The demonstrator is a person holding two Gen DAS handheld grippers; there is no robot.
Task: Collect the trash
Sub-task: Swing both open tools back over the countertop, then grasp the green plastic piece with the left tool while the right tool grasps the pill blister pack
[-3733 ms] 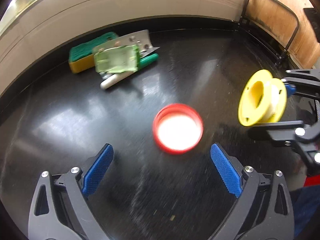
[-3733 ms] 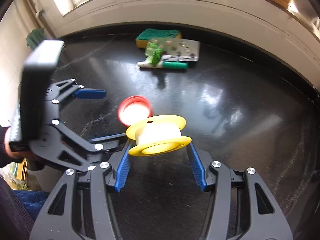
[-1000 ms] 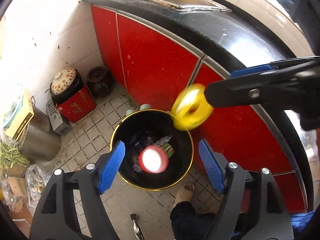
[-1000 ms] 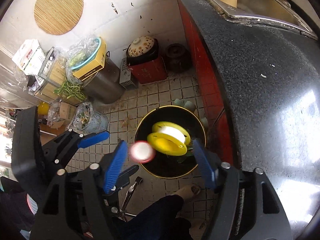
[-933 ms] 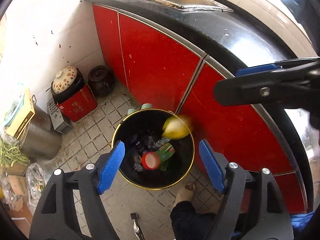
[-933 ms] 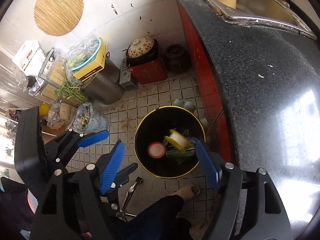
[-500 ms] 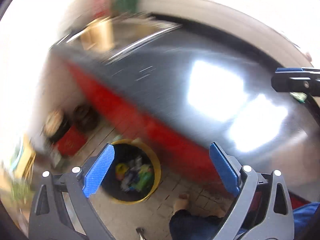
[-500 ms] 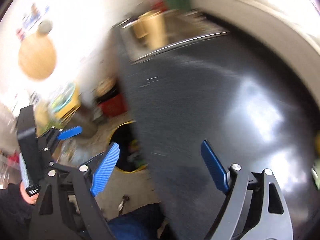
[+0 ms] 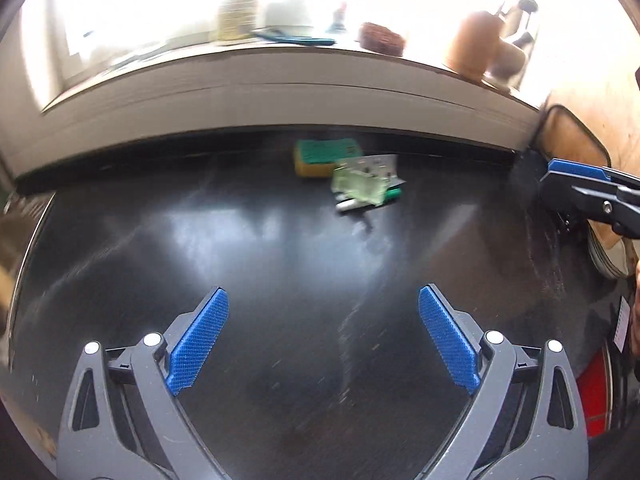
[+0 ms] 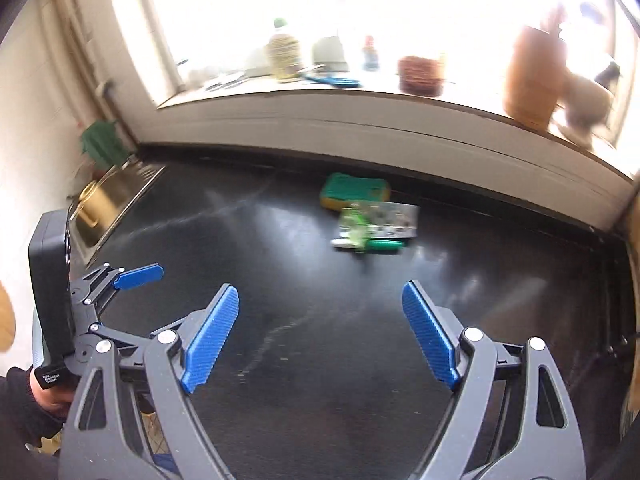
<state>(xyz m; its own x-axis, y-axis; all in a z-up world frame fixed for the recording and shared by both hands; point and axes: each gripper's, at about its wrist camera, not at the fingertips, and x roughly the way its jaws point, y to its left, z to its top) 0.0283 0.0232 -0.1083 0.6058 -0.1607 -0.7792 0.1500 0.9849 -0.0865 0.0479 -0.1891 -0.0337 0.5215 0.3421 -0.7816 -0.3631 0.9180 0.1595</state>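
The left gripper [image 9: 323,342] hangs over the black desk [image 9: 260,248] with its jaws spread wide and nothing between the blue pads [image 9: 199,346]; they touch neither the desk nor any object. The right gripper [image 10: 320,338] is likewise released, its jaws wide apart and empty above the same dark surface. In the left wrist view, only one blue-tipped finger of the right gripper [image 9: 588,188] enters from the right edge; the rest is cut off. In the right wrist view the left gripper [image 10: 138,276] shows at the left edge, partly hidden behind the near finger, with the person's hand [image 10: 48,392] on its handle at the lower corner.

The remaining trash lies well apart from both grippers, near the back of the desk by the wall: a blister pack [image 10: 394,220], a pale green wrapper [image 9: 360,188] lying over a white-and-green pen-like object [image 10: 372,245]. A green and yellow sponge [image 10: 354,191] sits just behind them, touching or nearly touching the pack. Motion blur smears this cluster, so how the pieces overlap is hard to tell. The windowsill [image 10: 360,92] above is washed out by glare; a bottle [image 10: 284,54] and a brown jar [image 10: 530,80] on it are only roughly legible.
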